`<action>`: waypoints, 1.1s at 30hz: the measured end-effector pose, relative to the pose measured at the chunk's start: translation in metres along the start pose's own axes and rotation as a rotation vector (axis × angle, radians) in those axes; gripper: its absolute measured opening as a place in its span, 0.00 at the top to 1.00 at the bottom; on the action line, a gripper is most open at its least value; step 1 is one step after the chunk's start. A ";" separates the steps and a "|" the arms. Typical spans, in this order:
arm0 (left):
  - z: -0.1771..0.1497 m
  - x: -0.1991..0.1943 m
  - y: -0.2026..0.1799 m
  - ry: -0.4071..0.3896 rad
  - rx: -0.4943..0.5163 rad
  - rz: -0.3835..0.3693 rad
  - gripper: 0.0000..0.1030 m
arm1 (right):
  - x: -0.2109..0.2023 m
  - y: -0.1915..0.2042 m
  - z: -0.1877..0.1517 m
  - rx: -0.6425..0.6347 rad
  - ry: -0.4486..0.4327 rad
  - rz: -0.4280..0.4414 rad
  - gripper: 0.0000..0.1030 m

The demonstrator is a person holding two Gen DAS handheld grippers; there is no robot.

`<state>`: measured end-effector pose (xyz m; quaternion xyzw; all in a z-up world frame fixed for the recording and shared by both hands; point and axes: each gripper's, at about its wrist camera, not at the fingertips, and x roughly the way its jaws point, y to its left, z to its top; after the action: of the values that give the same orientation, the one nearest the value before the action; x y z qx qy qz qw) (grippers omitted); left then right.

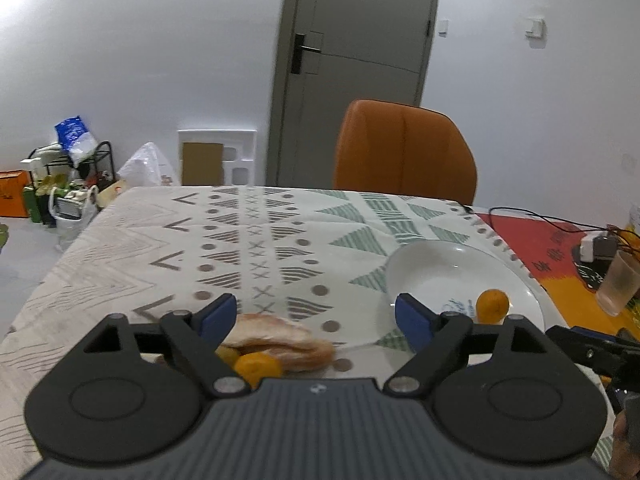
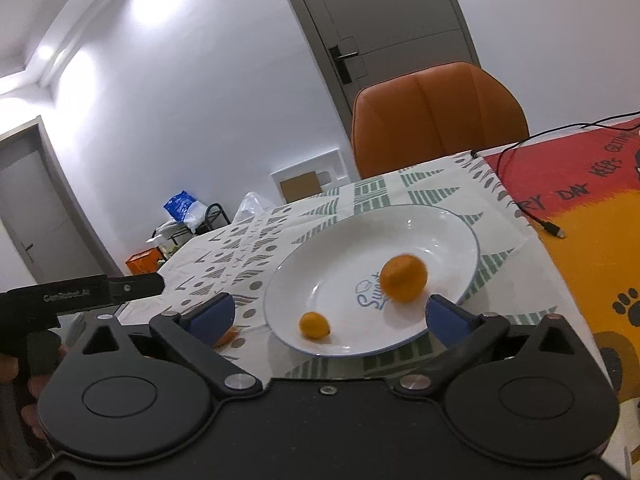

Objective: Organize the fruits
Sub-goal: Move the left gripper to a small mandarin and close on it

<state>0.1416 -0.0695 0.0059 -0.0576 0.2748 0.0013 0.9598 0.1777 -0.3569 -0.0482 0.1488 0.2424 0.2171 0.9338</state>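
Observation:
A white plate sits on the patterned tablecloth and holds a larger orange and a small orange fruit. My right gripper is open and empty, just in front of the plate's near rim. In the left wrist view the plate is at the right with one orange showing. My left gripper is open and empty above a pale peach-coloured fruit, with a small orange fruit and a yellowish one beside it.
An orange chair stands behind the table. A red and yellow mat with a black cable lies right of the plate. A plastic cup and a charger stand at the far right. The left gripper's body shows at the left.

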 end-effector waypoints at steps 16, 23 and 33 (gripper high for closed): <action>-0.017 -0.023 0.057 0.011 -0.049 0.096 0.16 | 0.013 0.036 -0.008 -0.063 0.051 0.068 0.00; -0.025 -0.027 0.075 0.023 -0.056 0.118 0.16 | 0.027 0.055 -0.012 -0.090 0.069 0.073 0.00; -0.035 -0.023 0.099 0.034 -0.093 0.130 0.17 | 0.048 0.071 -0.015 -0.116 0.117 0.093 0.00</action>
<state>0.1003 0.0252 -0.0225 -0.0840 0.2938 0.0755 0.9492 0.1841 -0.2696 -0.0523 0.0925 0.2765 0.2825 0.9139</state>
